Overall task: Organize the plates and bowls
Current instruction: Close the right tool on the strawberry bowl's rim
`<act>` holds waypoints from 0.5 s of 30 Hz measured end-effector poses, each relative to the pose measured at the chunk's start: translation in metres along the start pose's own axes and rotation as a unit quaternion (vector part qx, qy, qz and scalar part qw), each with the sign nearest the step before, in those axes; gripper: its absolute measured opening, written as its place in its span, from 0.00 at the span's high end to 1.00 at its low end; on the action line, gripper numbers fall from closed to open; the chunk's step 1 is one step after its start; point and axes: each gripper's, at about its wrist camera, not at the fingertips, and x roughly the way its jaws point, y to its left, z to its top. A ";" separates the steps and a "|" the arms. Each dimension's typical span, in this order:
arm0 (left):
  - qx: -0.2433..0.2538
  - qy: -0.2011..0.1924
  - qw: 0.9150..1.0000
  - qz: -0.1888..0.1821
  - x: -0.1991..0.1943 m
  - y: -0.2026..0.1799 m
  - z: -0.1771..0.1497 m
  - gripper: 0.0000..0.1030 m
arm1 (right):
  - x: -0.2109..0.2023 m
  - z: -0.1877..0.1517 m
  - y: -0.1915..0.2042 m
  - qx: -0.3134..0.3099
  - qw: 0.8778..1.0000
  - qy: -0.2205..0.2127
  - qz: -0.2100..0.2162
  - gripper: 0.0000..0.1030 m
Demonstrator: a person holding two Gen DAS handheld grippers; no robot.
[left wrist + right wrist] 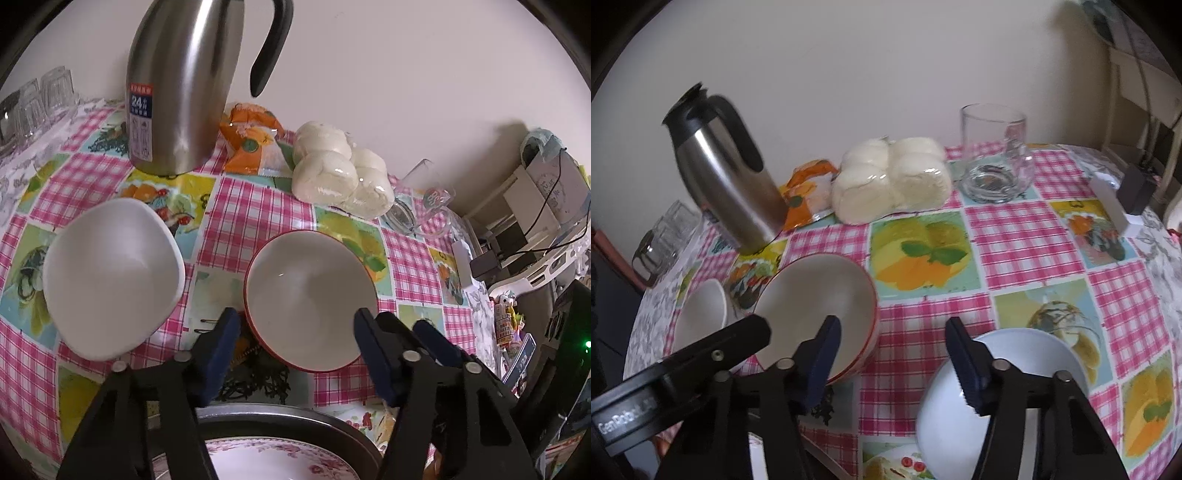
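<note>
Nearest, beneath the left gripper (297,332), lies one flower-patterned plate (277,458) resting inside one grey metal dish (295,415). That gripper is partly open. One red-rimmed bowl (310,299) sits upright on the bench (236,221) right in front of its tips. One finger is at the bowl's left edge and the other over its right edge, and whether either touches the rim cannot be told.

The right gripper (894,347) hangs just to the right of the left one, also partly open with only checked cloth between its fingers. Its left finger overlaps the red-rimmed bowl's near rim. Its right finger overlaps one white bowl (997,387), which lies near and to its right.

A second white bowl (110,277), tilted on its side, lies left of the left gripper, apart from the red-rimmed one. That makes three bowls and one plate in all.

Farther ahead stand one steel thermos jug (177,88) to the left, one orange packet (251,140) beside it, and one clear bag of white buns (340,170) straight ahead. To the right of these is one glass mug (993,144). A cluster of drinking glasses (40,103) sits at the far left edge, too blurred to count. One white box (1115,206) lies at the far right.
</note>
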 end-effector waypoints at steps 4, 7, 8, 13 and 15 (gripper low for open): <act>-0.006 0.008 1.000 0.002 0.006 0.004 0.000 0.50 | 0.007 -0.001 0.010 -0.018 1.000 0.011 0.005 0.53; -0.010 0.013 1.000 0.003 0.011 0.007 0.001 0.52 | 0.013 -0.001 0.014 -0.025 0.999 0.023 0.006 0.57; -0.011 0.014 1.000 0.004 0.012 0.008 0.002 0.52 | 0.016 -0.001 0.015 -0.026 0.999 0.028 0.007 0.58; -0.013 0.019 1.000 0.009 0.018 0.010 0.004 0.53 | 0.027 0.002 0.017 -0.026 0.999 0.043 0.007 0.61; -0.014 0.022 1.000 0.009 0.022 0.011 0.006 0.57 | 0.033 0.003 0.015 -0.023 0.998 0.052 0.010 0.63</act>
